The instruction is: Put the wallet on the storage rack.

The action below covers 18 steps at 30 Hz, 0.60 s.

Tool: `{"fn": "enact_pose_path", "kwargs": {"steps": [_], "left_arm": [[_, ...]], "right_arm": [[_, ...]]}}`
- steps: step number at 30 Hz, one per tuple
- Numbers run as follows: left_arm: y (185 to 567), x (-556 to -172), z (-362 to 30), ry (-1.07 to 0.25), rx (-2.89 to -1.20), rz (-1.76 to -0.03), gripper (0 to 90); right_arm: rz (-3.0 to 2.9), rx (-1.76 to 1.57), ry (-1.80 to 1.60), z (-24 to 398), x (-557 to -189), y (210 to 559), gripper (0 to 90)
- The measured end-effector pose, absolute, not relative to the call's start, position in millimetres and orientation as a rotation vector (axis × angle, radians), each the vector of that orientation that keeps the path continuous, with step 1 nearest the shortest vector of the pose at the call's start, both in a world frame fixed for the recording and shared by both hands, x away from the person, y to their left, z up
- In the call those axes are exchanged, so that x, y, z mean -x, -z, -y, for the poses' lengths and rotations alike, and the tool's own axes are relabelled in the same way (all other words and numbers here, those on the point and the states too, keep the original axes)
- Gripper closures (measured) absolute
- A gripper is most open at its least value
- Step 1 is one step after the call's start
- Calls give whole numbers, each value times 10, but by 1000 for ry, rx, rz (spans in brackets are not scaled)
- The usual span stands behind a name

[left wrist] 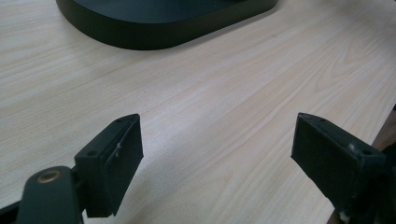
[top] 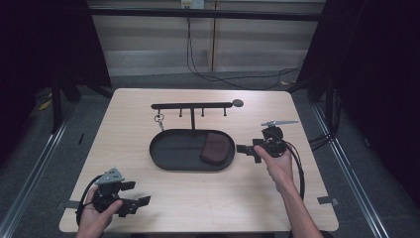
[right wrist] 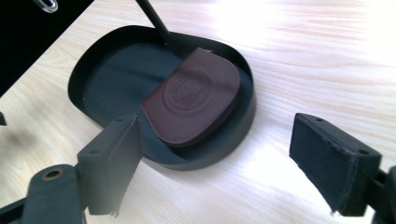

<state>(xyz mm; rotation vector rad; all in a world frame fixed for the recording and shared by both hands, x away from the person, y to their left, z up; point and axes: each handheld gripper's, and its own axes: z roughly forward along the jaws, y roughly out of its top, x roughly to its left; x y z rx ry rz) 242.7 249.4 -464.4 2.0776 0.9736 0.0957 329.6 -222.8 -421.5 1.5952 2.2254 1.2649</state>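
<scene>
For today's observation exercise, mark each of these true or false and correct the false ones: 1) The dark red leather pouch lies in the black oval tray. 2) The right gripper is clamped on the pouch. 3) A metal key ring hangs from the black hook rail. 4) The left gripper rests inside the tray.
1) The dark red leather pouch lies in the black oval tray. True.
2) The right gripper is clamped on the pouch. False: its jaws stand open beside the tray, with nothing between them.
3) A metal key ring hangs from the black hook rail. True.
4) The left gripper rests inside the tray. False: it is over the wooden table, apart from the tray.
</scene>
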Motion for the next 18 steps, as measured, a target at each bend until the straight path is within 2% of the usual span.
{"fn": "enact_pose_path", "kwargs": {"steps": [18], "left_arm": [[4649, -2432, -2491, -117, -2101, -977, 165]], "right_arm": [[-2157, -1585, -1220, 2573, -2724, 4369, 175]]}}
